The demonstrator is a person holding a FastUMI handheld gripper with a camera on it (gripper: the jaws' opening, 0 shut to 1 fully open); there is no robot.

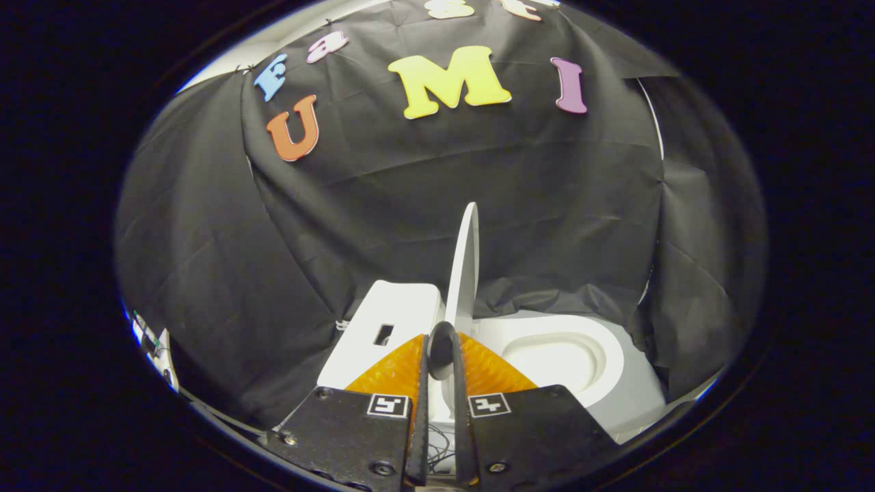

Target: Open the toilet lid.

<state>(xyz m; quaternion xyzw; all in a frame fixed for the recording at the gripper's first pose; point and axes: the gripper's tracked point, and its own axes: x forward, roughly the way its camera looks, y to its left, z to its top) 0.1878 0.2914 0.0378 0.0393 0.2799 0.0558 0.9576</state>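
The gripper (441,352) is nearest, its 2 fingers drawn close with only a narrow slot between them, apparently pinching the near edge of the white plastic toilet lid (466,266), which stands almost upright just ahead, between the white boxy cistern (383,321) on the left and the white oval seat and bowl (557,355) on the right. Risk: released short of balance, the lid could fall back onto the seat. The contact point, hinge and lid-to-cistern gap are hidden behind the fingertips.
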